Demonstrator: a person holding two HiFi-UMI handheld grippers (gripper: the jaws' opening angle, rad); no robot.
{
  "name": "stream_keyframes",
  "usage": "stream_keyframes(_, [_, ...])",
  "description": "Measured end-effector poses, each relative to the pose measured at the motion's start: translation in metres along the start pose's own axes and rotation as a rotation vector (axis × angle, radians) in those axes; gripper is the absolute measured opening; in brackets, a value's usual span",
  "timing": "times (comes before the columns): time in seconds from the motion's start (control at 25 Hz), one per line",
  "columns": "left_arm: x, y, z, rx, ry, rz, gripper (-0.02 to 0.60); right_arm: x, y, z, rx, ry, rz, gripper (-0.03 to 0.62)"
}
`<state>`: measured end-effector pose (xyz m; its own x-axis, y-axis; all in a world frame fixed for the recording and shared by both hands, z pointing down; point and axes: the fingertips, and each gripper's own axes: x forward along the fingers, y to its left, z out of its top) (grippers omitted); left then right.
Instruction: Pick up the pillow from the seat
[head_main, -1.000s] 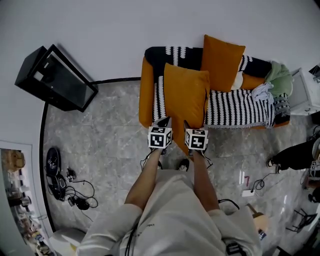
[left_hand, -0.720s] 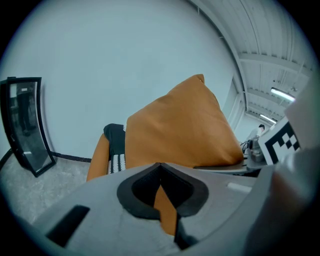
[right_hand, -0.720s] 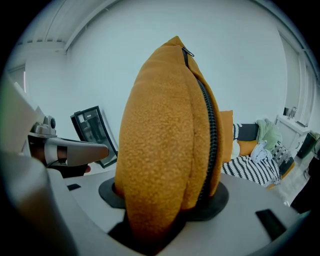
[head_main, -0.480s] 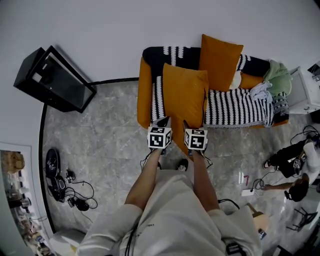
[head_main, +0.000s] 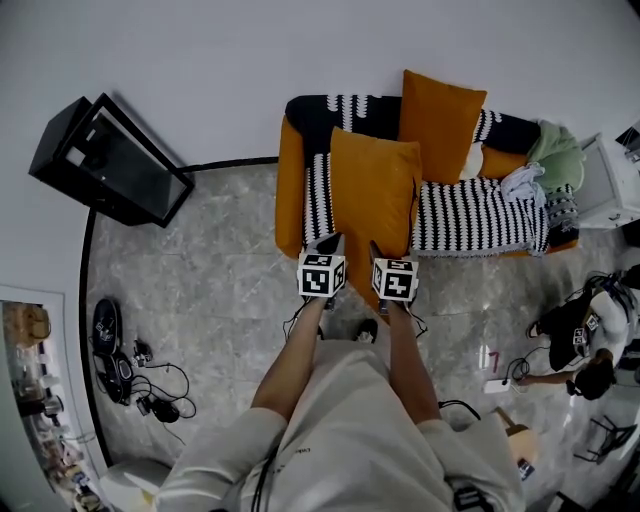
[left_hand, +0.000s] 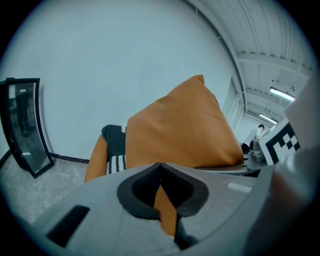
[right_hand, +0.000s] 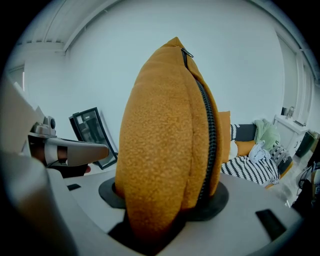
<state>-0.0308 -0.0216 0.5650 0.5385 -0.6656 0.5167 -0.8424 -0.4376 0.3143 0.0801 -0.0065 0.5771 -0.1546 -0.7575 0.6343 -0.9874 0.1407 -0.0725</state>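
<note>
An orange pillow (head_main: 375, 195) hangs upright in front of the sofa seat (head_main: 470, 215), held by its lower edge between both grippers. My left gripper (head_main: 330, 244) is shut on a thin fold of the pillow's corner (left_hand: 165, 207), and the pillow (left_hand: 180, 130) rises above its jaws. My right gripper (head_main: 376, 250) is shut on the pillow's thick zipped edge (right_hand: 165, 140), which fills the gap between its jaws. A second orange pillow (head_main: 440, 118) leans on the sofa's backrest.
The orange sofa (head_main: 291, 180) with a black-and-white striped throw stands against the wall, with clothes (head_main: 553, 158) heaped at its right end. A black framed screen (head_main: 110, 158) leans on the wall at left. Cables (head_main: 140, 385) lie on the floor. A person (head_main: 590, 340) crouches at right.
Both grippers and the pillow have stayed almost where they were. The person at the right edge has moved in and crouched down.
</note>
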Motion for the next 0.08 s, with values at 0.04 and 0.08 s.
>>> stream_keyframes(0.04, [0.0004, -0.0009, -0.0004, -0.001, 0.000, 0.001, 0.009, -0.0005, -0.0017, 0.0001, 0.000, 0.000, -0.002, 0.253])
stream_keyframes(0.08, [0.0008, -0.0017, -0.0007, -0.002, 0.000, 0.001, 0.008, -0.0009, -0.0034, 0.0003, 0.001, -0.001, -0.004, 0.253])
